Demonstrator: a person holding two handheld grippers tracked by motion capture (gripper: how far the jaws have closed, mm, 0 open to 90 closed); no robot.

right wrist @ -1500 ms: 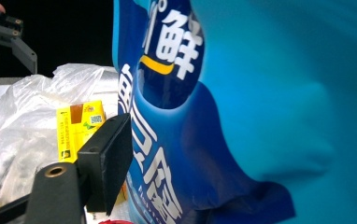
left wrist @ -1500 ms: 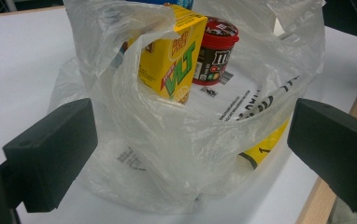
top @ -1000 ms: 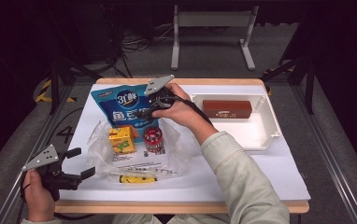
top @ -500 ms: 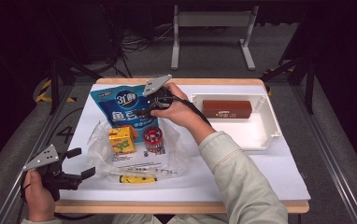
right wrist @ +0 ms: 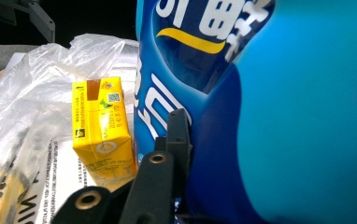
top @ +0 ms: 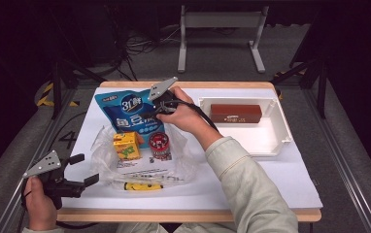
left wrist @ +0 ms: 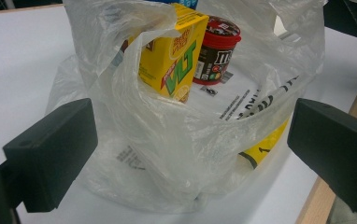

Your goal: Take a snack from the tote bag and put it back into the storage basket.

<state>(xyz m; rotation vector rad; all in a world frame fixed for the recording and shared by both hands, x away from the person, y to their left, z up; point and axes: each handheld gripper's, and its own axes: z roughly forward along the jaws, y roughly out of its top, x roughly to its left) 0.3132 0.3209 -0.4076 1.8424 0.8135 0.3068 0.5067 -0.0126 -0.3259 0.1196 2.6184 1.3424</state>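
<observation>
A blue snack bag lies at the back left of the white table mat, partly under a clear plastic bag. My right gripper is at the blue bag's right edge. Its jaws have just been closing, and the blue bag is pinched against the one finger that shows. Inside the plastic bag stand a yellow drink carton and a red candy tub. My left gripper is open at the table's front left corner, its jaws spread towards the plastic bag without touching it.
A white tray at the right holds a brown box. A yellow pen-like item and a printed sheet lie in the plastic bag near the front edge. The person's right forearm crosses the middle of the table.
The right gripper's jaws have drawn together on the blue bag's edge. Both hands stay where they were, and the left gripper is unchanged.
</observation>
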